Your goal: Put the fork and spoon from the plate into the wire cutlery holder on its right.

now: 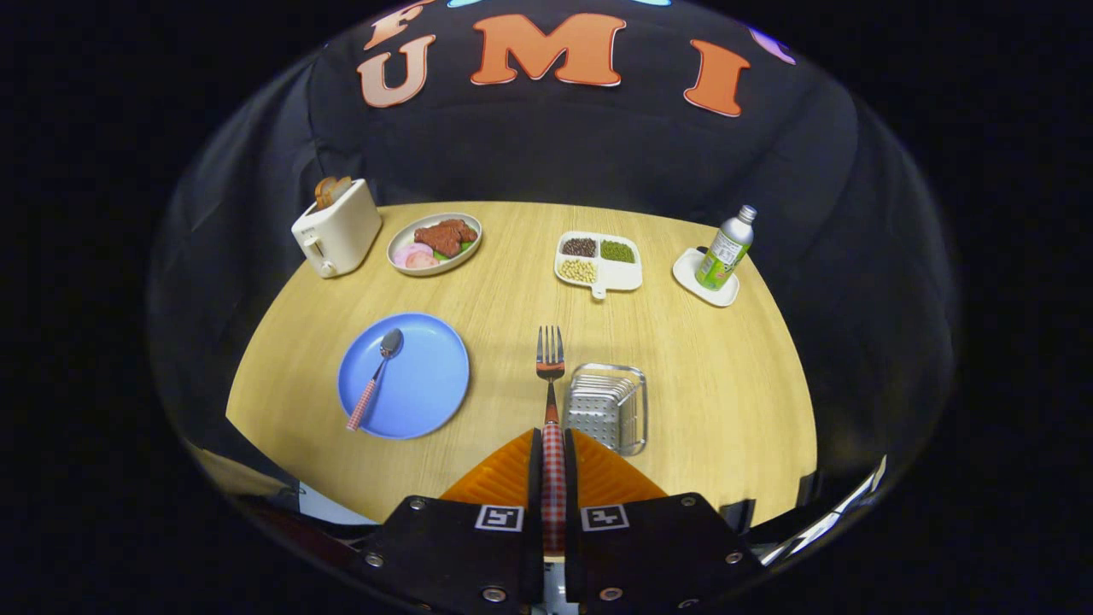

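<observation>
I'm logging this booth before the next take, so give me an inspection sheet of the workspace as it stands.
Surface: wooden table, round-edged.
Job's things: fork held by its checked handle, tines pointing ahead, just left of the wire holder; spoon lying on the blue plate.
Clutter: toaster with bread; plate of meat; divided dish of beans; bottle on a white coaster.
Grippers: tongs shut on the fork handle, both fingers pressing it.
Cables: nothing seen.
Surroundings: black cloth wall behind the table.
</observation>
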The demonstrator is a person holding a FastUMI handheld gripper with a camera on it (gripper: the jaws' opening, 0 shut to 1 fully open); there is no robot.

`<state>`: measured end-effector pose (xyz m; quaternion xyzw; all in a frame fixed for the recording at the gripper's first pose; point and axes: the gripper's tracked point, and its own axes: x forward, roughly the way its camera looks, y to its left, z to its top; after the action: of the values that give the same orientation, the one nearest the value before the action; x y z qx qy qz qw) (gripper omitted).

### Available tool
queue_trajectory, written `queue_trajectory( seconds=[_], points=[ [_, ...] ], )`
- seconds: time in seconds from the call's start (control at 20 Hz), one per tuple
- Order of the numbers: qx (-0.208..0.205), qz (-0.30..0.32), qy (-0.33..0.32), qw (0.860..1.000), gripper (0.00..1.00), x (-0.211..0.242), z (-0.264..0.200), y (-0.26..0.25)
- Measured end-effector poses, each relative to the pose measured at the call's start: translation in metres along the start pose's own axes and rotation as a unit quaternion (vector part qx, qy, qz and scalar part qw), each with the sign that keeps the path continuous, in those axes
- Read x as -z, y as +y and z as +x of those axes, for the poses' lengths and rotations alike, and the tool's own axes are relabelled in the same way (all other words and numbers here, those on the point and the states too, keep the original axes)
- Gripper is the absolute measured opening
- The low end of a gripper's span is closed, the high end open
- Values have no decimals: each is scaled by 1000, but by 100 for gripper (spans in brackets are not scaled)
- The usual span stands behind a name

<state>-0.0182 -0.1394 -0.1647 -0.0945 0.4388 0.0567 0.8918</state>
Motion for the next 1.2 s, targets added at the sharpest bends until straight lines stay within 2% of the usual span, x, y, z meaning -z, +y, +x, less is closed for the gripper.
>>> queue_trajectory(
  seconds=[0.25,0.45,0.7,1.2],
  points=[
    [-7,-42,82,996,10,11,-4,-29],
    [-38,-39,161,985,10,24,5,-30],
    [-55,-33,217,974,10,23,27,-30],
    [-45,-30,290,956,10,26,71,-32]
  ],
)
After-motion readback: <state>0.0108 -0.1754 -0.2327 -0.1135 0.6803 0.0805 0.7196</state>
